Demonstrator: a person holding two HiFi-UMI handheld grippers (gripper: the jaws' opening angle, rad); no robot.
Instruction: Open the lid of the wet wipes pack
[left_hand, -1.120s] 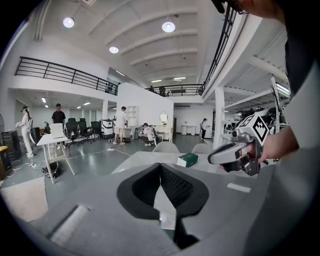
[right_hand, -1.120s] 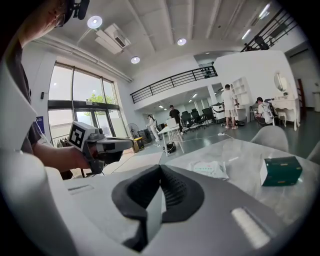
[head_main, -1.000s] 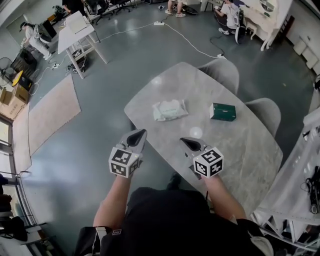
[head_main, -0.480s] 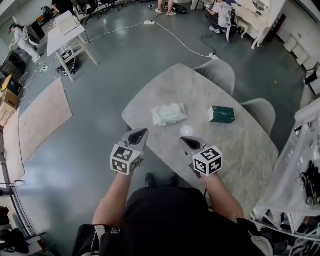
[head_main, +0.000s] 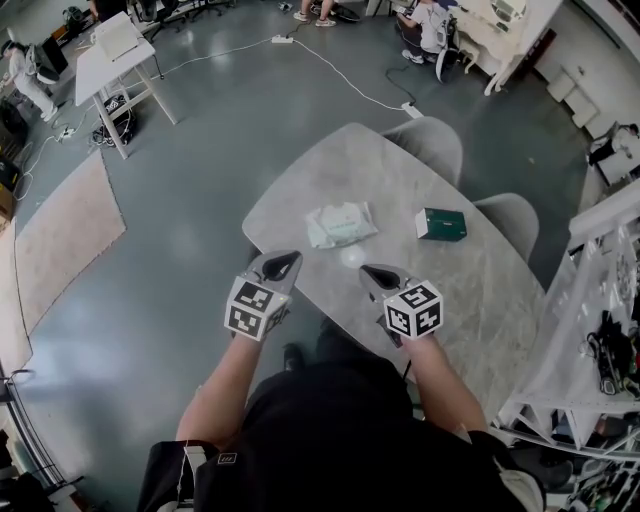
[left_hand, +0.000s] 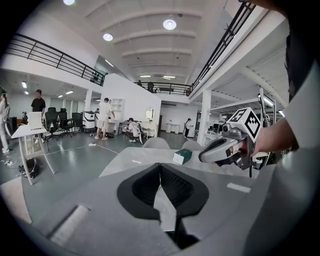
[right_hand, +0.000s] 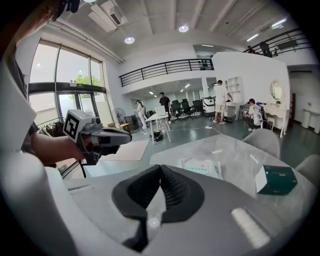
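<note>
We hover at the near edge of the table (head_main: 400, 180).
Left tool (head_main: 283, 263), right tool (head_main: 373, 273) closed, empty; wet wipes pack (head_main: 340, 224) just beyond, mid-frame.

- I'm looking into a big open-plan workspace, part office, part lab: a high hall with a railed mezzanine (right_hand: 165, 65) running above it.
- There's a white desk (head_main: 115, 50) and black office chairs (right_hand: 182, 107) on a polished grey floor (head_main: 230, 120).
- A cable (head_main: 352, 79) trails across that floor, and people (left_hand: 104, 117) stand at the far side.
- Tall windows (right_hand: 65, 70) and recessed ceiling lights (left_hand: 169, 23).
</note>
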